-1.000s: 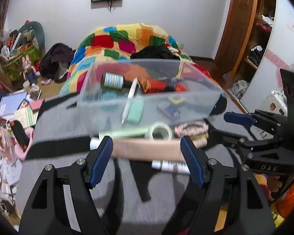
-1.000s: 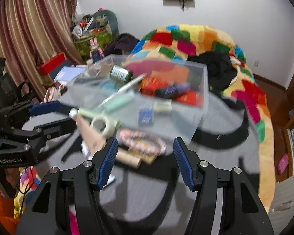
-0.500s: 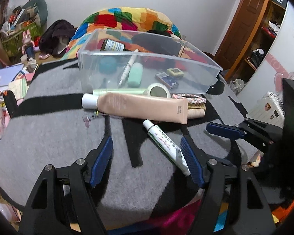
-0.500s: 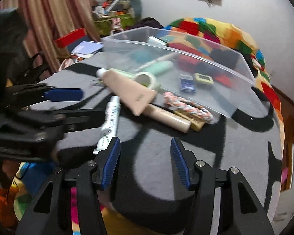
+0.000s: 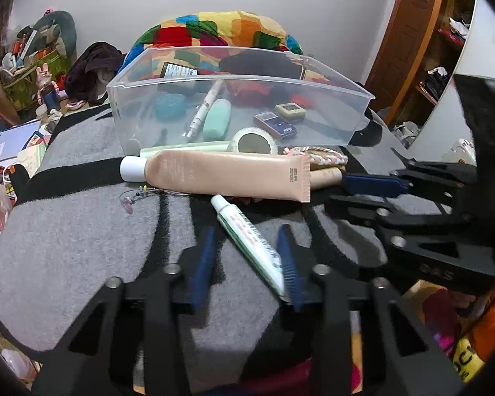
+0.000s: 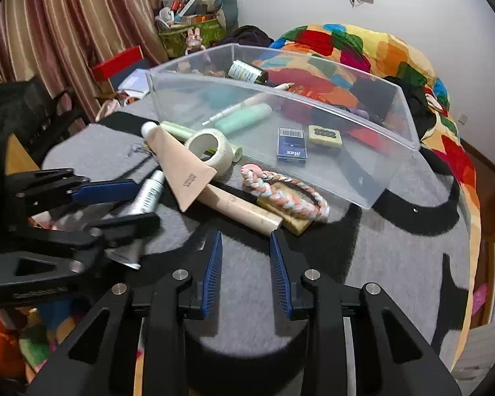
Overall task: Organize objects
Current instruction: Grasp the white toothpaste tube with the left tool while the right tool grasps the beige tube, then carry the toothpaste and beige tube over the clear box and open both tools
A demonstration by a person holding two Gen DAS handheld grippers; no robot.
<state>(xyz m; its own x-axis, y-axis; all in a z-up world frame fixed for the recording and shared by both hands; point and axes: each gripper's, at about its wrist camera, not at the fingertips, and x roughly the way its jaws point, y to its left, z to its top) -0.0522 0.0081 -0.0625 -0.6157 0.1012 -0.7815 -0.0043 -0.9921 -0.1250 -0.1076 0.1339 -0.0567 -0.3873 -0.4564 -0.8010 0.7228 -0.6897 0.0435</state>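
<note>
Tubes (image 5: 229, 174) and tape roll (image 5: 254, 140) before bin (image 5: 313, 81), all on table (image 5: 69, 247)

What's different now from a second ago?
Both claws came down toward the table, and their jaws have just been closing. The left claw now has the white tube between its jaws; the right claw has nothing between its jaws. The bin and other items stayed put.

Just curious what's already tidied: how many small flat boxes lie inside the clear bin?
2: a blue box and a pale yellow box beside it, on the clear bin floor near the front. Others may hide farther back.
</note>
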